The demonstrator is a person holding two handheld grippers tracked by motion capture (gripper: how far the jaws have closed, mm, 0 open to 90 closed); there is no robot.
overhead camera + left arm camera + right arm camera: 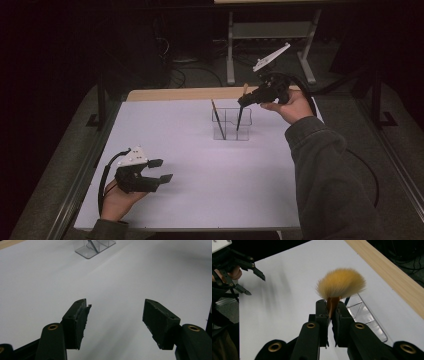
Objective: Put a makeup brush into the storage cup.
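Near far right edge of tabletop (165, 145): right gripper (243, 101) raised, tilted down, jaws clamped on brush (340, 286) above clear holder (231, 123). Left gripper (161, 170) near front-left corner, level, jaws apart, empty.

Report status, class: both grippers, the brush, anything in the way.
Left gripper open, low over table. Right gripper shut on brush, handle down in clear holder. Another brush leans in holder, close beside.

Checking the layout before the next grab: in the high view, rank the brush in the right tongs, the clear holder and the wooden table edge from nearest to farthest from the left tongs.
1. Clear holder, mid-table, right of the left tongs.
2. Brush, held in the right tongs, its handle dipping into the holder; too close to call against the holder.
3. Wooden table edge, along the far side.
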